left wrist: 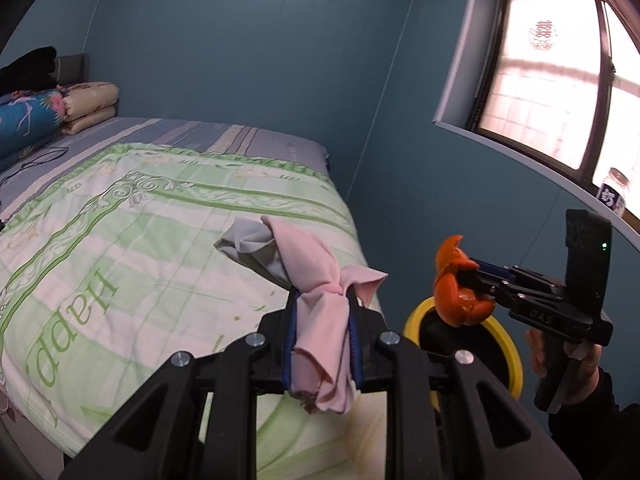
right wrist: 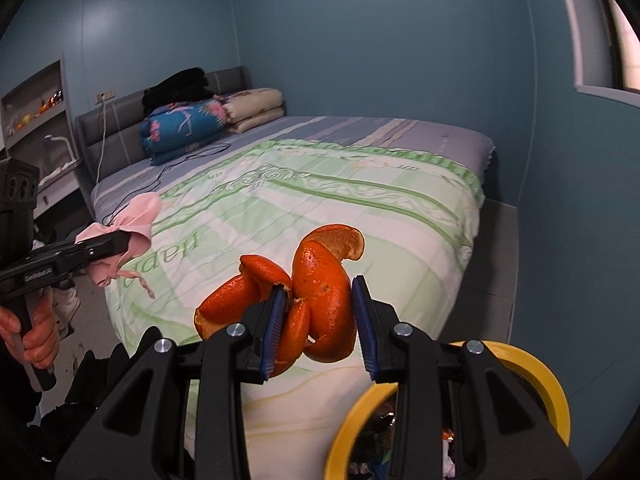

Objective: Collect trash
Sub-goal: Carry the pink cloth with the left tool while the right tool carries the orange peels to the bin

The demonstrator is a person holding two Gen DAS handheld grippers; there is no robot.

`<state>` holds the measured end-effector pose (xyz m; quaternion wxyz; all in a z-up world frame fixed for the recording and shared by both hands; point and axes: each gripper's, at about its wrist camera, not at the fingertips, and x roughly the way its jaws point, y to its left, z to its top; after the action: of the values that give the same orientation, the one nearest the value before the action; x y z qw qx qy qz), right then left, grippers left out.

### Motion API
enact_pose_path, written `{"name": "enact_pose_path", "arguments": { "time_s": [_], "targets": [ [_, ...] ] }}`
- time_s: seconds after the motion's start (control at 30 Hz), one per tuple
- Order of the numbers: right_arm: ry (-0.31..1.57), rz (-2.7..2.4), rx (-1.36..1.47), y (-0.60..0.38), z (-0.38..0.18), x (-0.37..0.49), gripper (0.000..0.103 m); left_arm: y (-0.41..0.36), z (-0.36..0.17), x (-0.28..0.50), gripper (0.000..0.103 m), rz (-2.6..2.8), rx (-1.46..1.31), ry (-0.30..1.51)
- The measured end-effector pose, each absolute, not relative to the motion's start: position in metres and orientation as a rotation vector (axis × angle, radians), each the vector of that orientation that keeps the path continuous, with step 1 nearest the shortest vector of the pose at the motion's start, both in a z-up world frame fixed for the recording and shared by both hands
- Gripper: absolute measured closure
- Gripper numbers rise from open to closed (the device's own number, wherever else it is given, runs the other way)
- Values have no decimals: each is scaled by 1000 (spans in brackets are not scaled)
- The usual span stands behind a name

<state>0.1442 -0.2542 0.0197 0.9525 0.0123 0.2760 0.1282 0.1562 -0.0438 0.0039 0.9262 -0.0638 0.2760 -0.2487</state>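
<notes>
The right hand-held gripper, clamping orange peel, hangs just above the yellow-rimmed bin (left hand-held gripper clamps pink cloth).

Walls: blue-teal panels on all visible sides. Bed: fills the room's centre, grey padded headboard at 10 o'clock, green-and-white patterned quilt on top. Folded bedding: stacked against the headboard. Window: at 2 o'clock, dark frame, bright daylight. Recessed shelf: at 9 o'clock.
</notes>
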Motion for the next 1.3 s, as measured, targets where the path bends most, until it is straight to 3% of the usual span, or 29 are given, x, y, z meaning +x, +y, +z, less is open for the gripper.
{"name": "enact_pose_path", "arguments": {
  "time_s": [0.53,1.3],
  "targets": [
    [428,-82,95,-335,24,92,71,-129,33,131,84,-663,-20,503],
    [491,-242,112,-377,-11,76,70,-226,23,130,84,-797,86,539]
  ]
}}
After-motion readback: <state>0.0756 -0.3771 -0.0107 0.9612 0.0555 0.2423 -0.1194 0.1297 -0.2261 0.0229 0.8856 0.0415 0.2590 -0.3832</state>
